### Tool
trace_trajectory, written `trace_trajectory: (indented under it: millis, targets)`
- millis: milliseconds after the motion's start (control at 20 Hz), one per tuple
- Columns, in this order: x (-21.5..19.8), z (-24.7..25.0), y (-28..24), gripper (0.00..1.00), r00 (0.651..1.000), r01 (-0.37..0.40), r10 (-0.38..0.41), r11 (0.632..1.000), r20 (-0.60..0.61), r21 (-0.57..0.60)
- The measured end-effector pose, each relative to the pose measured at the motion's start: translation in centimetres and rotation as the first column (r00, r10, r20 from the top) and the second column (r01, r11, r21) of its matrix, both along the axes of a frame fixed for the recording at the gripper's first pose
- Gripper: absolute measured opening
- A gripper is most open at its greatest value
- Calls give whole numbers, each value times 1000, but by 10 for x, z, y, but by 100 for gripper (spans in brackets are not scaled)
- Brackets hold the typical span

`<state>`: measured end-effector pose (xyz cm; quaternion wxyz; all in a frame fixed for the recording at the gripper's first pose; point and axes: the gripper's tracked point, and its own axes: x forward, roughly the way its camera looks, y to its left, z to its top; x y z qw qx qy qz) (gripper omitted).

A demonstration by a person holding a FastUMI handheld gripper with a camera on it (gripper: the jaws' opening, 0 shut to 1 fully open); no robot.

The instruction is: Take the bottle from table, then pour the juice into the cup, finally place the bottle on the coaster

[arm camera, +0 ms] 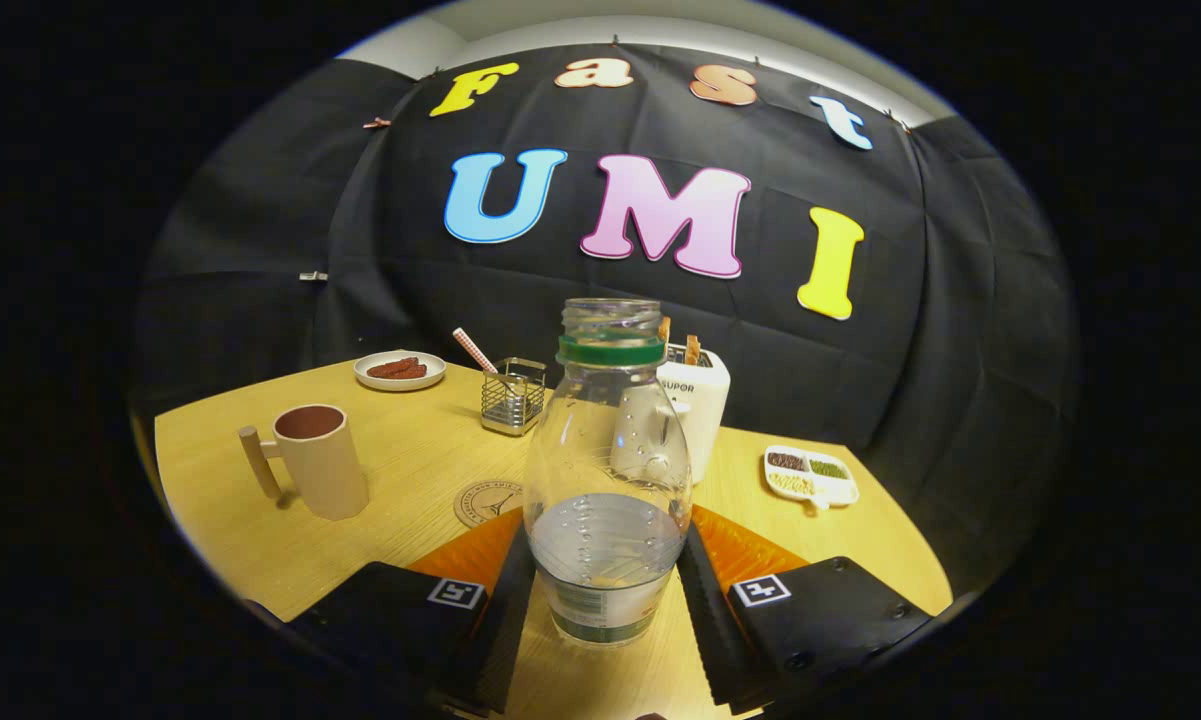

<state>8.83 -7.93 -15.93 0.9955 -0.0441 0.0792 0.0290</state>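
Here bottle upright between gripper fingers, both touching.

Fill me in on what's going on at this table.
A person's handheld tool has its fingers on either side of a clear, capless bottle, upright on the wooden table and partly filled. They look pressed against its lower part. Beyond the fingers sit the round coaster and the handled cup, bottle not yet tipped.
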Motion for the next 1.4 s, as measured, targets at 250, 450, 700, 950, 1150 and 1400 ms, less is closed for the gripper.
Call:
trace_trajectory:
  millis: [250,450,700,950,1150,1400]
  targets:
    - [9,31,10,75,999,-39,40,997,4,-72]
    - [12,47,19,75,1000,-29,29,976,-1,-216]
    - [23,62,41,75,998,-50,58,917,8,-396]
    - [28,47,61,75,998,-68,61,853,-32,-517]
    - [33,28,72,75,994,-101,61,788,-86,-607]
    - [33,6,72,75,989,-134,50,707,-139,-695]
